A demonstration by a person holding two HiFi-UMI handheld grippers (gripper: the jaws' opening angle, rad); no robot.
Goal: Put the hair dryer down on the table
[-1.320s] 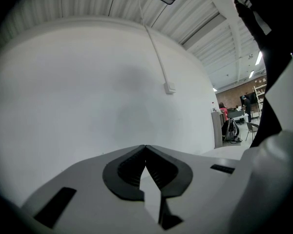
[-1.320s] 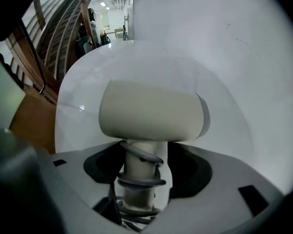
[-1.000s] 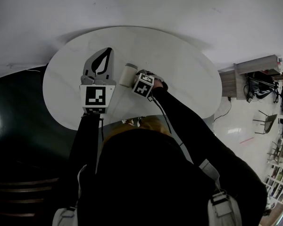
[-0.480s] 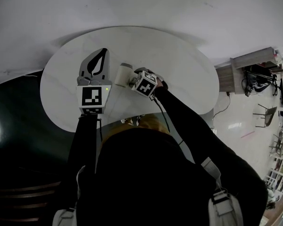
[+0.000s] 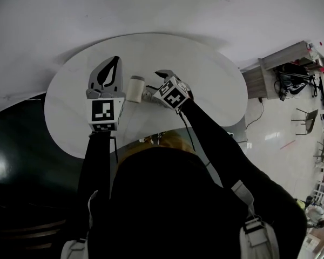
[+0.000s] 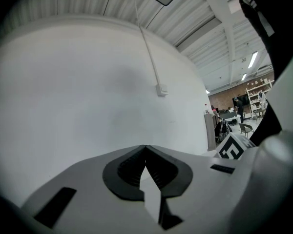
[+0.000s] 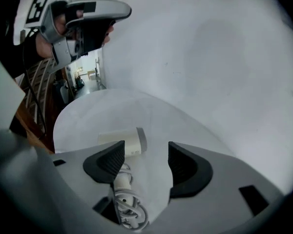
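The white hair dryer (image 5: 135,89) lies on its side on the round white table (image 5: 205,74), between my two grippers. In the right gripper view its barrel (image 7: 124,141) rests on the tabletop (image 7: 88,116) ahead of the jaws. Its handle and coiled cord (image 7: 128,213) run back beside the left finger. My right gripper (image 7: 144,152) is open, and I cannot tell whether it touches the dryer. In the head view the right gripper (image 5: 161,79) sits just right of the dryer. My left gripper (image 5: 113,63) hovers left of the dryer, shut and empty (image 6: 145,147).
The table's near edge curves close to my body. Dark floor and stairs (image 5: 16,161) lie to the left. A cabinet and chairs (image 5: 291,80) stand on the light floor at the right. A plain white wall (image 6: 88,91) fills the view beyond the table.
The hair dryer and the right gripper have shifted a little left and toward me over the table. The left gripper has stayed nearly in place, still shut.
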